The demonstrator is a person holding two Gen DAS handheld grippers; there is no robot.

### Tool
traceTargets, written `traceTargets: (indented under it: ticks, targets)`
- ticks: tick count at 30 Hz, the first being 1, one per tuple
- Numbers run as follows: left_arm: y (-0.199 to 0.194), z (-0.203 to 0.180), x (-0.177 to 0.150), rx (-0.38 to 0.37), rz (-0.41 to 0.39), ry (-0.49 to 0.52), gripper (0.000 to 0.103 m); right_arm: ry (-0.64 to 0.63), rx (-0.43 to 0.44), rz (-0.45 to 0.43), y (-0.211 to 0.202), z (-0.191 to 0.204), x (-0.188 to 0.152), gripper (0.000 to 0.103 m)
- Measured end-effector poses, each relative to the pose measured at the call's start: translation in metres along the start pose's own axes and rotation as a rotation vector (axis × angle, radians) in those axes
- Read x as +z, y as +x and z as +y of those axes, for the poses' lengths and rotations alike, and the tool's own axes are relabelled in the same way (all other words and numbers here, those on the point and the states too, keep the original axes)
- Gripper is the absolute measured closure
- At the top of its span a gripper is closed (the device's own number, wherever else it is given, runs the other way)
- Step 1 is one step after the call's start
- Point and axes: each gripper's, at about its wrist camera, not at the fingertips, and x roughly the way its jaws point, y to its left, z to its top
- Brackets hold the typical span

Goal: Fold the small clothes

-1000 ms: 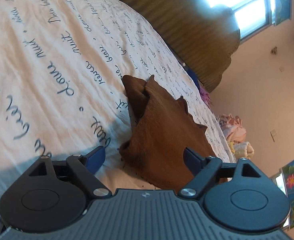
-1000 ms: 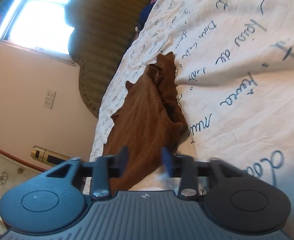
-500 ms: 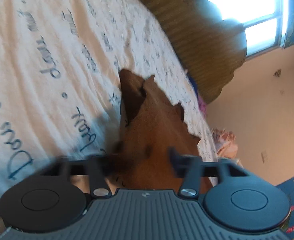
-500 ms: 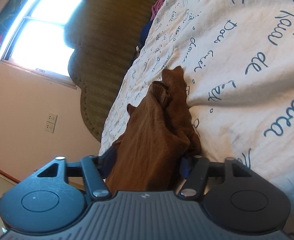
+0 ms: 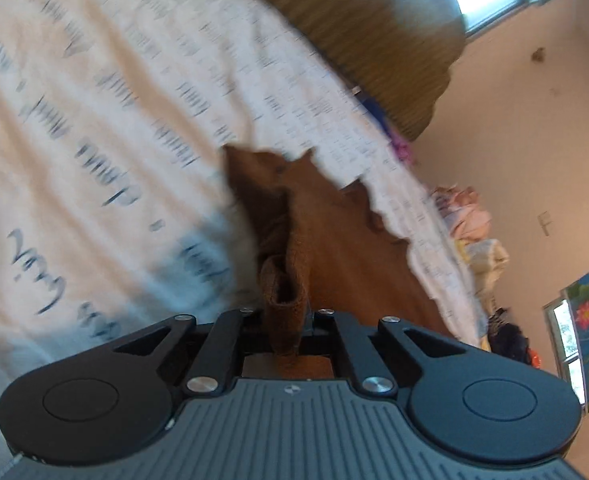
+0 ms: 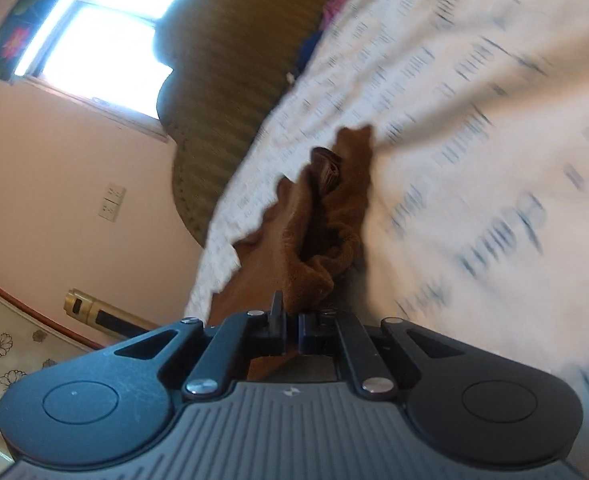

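Observation:
A small brown garment lies crumpled on a white bed cover printed with dark script. My left gripper pinches a bunched fold of the garment's near edge. The jaws are opening slightly, and the cloth is still pressed between them. In the right wrist view the same brown garment runs away from me along the bed cover. My right gripper is shut on its near edge, with cloth squeezed between the narrow jaws. Both views are blurred by motion.
An olive padded headboard stands at the far end of the bed under a bright window. A pile of pale clothes sits by the wall beyond the bed's edge. A gold and black cylinder lies low beside the bed.
Both grippers went from wide open to shut on the garment's near edge. The cloth is now gathered up at the jaws, and both views have swung sideways across the bed.

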Motion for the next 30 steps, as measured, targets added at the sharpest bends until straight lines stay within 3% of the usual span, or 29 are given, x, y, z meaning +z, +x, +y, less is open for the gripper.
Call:
traceTargets:
  ticks: [3,5,7,8,12,15,18,21,23,25,27,28,29,30]
  targets:
    - [0.007,0.023,-0.003,-0.015,0.004,-0.061,0.084,0.053,-0.024,-0.037,-0.007,-0.009,-0.002,0.090]
    - [0.004,0.021,0.004,-0.007,-0.012,-0.063,0.084,0.024,-0.041,-0.069,-0.011,-0.002,0.008,0.069]
    - [-0.008,0.014,0.008,0.017,-0.068,-0.027,0.079,-0.037,-0.049,-0.128,-0.016,0.008,0.021,0.033]
    - [-0.015,0.010,0.011,0.033,-0.098,-0.007,0.070,-0.072,-0.050,-0.148,-0.017,0.014,0.029,0.030]
    - [-0.052,-0.004,0.036,0.073,-0.290,0.041,0.058,-0.240,-0.065,-0.125,0.001,0.040,0.070,0.030]
    - [-0.041,-0.036,0.066,0.155,-0.346,0.198,0.056,-0.369,-0.075,-0.033,0.041,0.062,0.098,0.030]
    - [0.003,-0.063,0.091,0.197,-0.290,0.348,0.039,-0.535,-0.154,0.062,0.096,0.083,0.122,0.031]
    - [0.059,-0.078,0.105,0.204,-0.184,0.387,0.039,-0.583,-0.253,0.149,0.145,0.082,0.140,0.033]
    - [0.092,-0.085,0.110,0.223,-0.133,0.447,0.039,-0.596,-0.287,0.183,0.166,0.077,0.145,0.044]
    - [0.118,-0.086,0.112,0.248,-0.088,0.477,0.042,-0.617,-0.306,0.237,0.181,0.073,0.141,0.066]
    - [0.142,-0.088,0.118,0.216,0.011,0.483,0.050,-0.667,-0.321,0.240,0.186,0.074,0.136,0.081]
    - [0.150,-0.086,0.116,0.206,0.046,0.493,0.058,-0.688,-0.312,0.245,0.188,0.076,0.136,0.085]
    - [0.157,-0.086,0.115,0.206,0.067,0.512,0.080,-0.704,-0.313,0.238,0.187,0.077,0.135,0.088]
    - [0.160,-0.088,0.114,0.219,0.073,0.538,0.084,-0.714,-0.322,0.235,0.187,0.078,0.136,0.091]
